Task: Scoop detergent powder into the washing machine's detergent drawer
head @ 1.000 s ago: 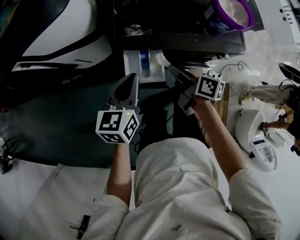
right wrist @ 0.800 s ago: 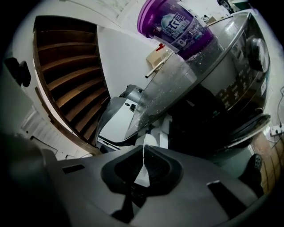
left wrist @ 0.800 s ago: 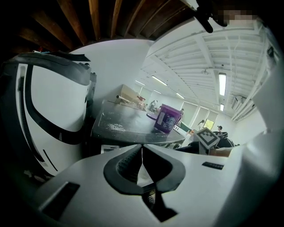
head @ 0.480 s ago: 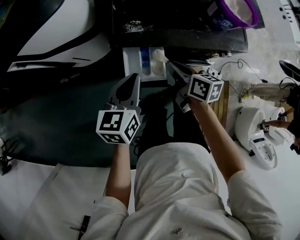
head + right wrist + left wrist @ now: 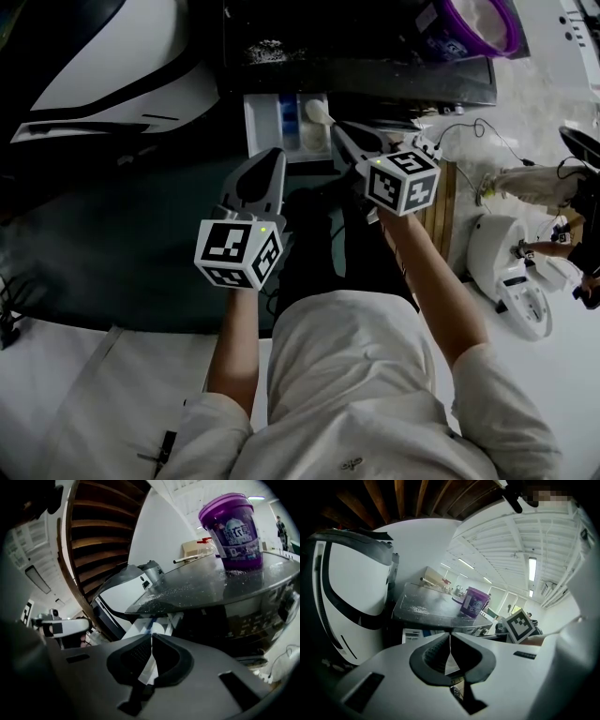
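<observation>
As ribbed fingers (image 5: pixel 135 659) pinch, rounded scoop (image 5: pixel 319 112) overhangs drawer (image 5: pixel 264 131)

The white detergent drawer (image 5: pixel 279 127) stands pulled out from the washing machine (image 5: pixel 366 66) front, with a blue middle compartment. A white scoop (image 5: pixel 319 112) hangs at its right compartment, handle pinched by the right gripper (image 5: pixel 337 131). The purple detergent tub (image 5: pixel 476 23) sits open on the machine's top — spilled powder (image 5: pixel 267 52) speckles the same top.

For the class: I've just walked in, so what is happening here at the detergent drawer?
A person works with a claw in each hand. The right claw is shut on the handle of a white scoop, whose bowl hangs over the open detergent drawer. The left claw is shut on nothing and hangs just below the drawer. A purple tub stands on the dark top above.
</observation>
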### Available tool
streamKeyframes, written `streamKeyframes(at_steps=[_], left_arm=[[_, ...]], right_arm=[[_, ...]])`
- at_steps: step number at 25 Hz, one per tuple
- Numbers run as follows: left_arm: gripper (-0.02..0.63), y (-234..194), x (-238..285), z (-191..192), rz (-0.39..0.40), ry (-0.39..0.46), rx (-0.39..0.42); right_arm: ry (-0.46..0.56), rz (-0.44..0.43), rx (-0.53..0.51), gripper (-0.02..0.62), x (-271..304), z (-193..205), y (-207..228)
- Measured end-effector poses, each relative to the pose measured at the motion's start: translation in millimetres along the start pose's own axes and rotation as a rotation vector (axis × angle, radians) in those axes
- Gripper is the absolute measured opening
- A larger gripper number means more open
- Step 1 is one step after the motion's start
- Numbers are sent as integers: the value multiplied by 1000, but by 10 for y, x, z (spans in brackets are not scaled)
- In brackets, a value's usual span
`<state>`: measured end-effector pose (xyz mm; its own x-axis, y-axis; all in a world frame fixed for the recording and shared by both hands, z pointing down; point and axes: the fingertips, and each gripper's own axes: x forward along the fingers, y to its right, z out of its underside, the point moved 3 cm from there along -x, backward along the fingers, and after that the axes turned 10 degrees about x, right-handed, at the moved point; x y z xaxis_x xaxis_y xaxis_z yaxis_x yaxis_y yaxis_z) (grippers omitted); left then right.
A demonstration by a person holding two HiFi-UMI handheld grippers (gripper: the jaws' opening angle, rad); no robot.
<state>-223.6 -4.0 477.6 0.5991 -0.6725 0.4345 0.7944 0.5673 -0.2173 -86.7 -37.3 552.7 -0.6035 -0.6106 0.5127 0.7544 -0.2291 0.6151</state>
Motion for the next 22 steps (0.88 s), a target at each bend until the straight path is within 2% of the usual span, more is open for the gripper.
streamKeyframes(at_steps=[8,22], left_arm=[[20,26,19,6,-2,-1,-2],[20,14,-14,39,-11,-3,-4]], right_arm=[[-17,68,-226,9,13,-20,-56],[-64,148,-501,9,36,-12,-158]])
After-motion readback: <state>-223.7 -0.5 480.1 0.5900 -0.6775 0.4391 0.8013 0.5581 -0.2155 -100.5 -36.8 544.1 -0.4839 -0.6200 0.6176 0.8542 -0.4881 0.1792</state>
